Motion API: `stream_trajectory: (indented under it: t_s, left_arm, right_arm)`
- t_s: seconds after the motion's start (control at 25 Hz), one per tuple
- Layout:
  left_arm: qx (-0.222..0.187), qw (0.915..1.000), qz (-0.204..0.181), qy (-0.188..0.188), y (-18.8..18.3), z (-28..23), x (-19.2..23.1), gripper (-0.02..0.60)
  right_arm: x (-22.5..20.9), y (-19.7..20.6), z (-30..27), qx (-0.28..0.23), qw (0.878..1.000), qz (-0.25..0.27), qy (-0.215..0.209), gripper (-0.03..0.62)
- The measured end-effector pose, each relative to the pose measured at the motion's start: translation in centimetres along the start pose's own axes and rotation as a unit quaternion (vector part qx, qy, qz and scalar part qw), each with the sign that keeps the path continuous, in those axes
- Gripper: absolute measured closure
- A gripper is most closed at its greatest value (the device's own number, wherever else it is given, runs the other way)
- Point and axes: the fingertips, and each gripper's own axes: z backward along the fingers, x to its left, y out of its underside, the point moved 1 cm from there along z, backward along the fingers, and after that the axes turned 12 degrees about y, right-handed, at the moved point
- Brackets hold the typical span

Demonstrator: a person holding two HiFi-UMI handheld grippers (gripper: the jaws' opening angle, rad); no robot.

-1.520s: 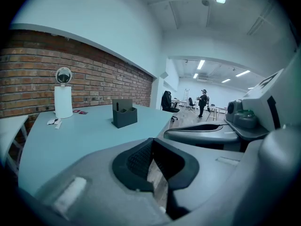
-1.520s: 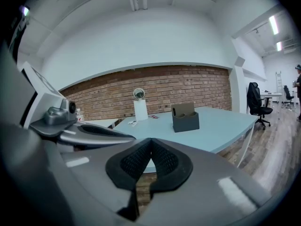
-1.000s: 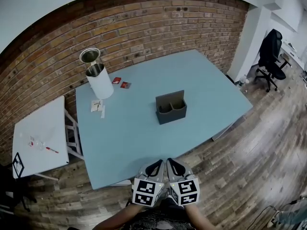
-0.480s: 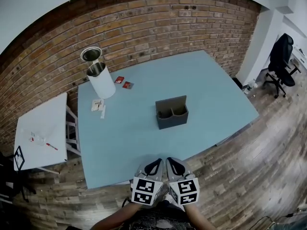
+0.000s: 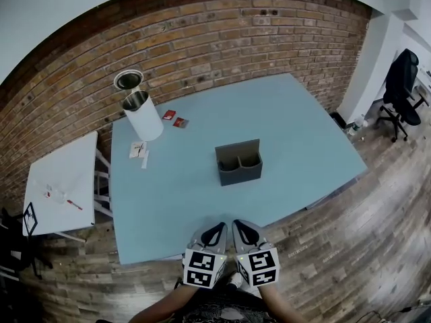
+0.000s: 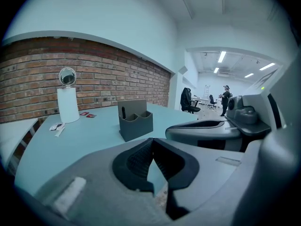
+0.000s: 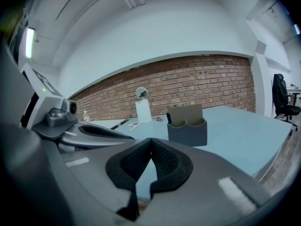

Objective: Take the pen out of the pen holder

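A grey two-compartment pen holder (image 5: 239,163) stands upright near the middle of the light blue table (image 5: 182,194). A dark pen (image 6: 123,112) pokes up from its left compartment, and the right gripper view shows that pen (image 7: 169,118) too. My left gripper (image 5: 215,237) and right gripper (image 5: 242,234) hover side by side just off the table's near edge, well short of the holder. Both are shut with nothing between their jaws. The left gripper (image 6: 151,140) and the right gripper (image 7: 150,140) point toward the holder.
A white cylinder with a round mirror (image 5: 141,116) stands at the table's far left corner, with red packets (image 5: 174,118) and small white items (image 5: 138,150) nearby. A white side table (image 5: 57,187) sits at left, a brick wall behind, an office chair (image 5: 401,79) at far right.
The head view has shifted slightly, so the table and holder sit a little differently in frame. Both grippers stay shut in the same place by the near edge.
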Motion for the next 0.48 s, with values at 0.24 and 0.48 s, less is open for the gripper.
stream_trajectory:
  t_s: [0.24, 0.48]
  left_arm:
    - [-0.004, 1.0, 0.001, -0.007, -0.5, 0.0, 0.6, 0.577]
    - [-0.009, 0.9999, 0.011, 0.0, -0.6, -0.9, 1.4, 0.577]
  right_arm:
    - [0.4, -0.1, -0.6, -0.001, 1.0, 0.01, -0.007, 0.589]
    - [0.1, 0.0, -1.7, 0.003, 1.0, 0.012, -0.001, 0.589]
